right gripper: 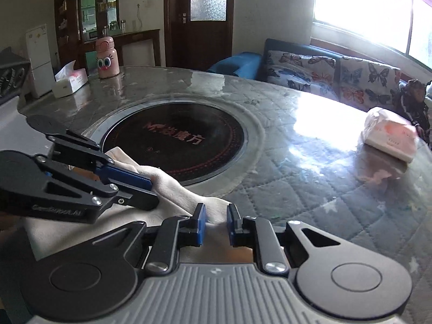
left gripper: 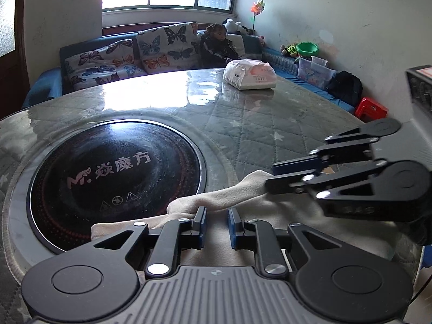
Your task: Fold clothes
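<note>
A cream cloth [left gripper: 224, 197] lies bunched on the round table's near edge, partly over the black cooktop [left gripper: 113, 172]. My left gripper [left gripper: 217, 220] is open, its fingers straddling a fold of the cloth. My right gripper [left gripper: 272, 176] comes in from the right, jaws a little apart at the cloth's raised corner. In the right wrist view the right gripper [right gripper: 216, 220] is open over the cloth [right gripper: 175, 189], and the left gripper [right gripper: 151, 190] reaches in from the left onto the cloth, jaws slightly apart.
A wrapped tissue pack [left gripper: 249, 74] lies on the far side of the quilted table [left gripper: 270, 124]. A pink bottle [right gripper: 106, 58] and a tissue box [right gripper: 70, 81] stand at the table's far edge. A butterfly-print sofa [left gripper: 129, 54] stands behind.
</note>
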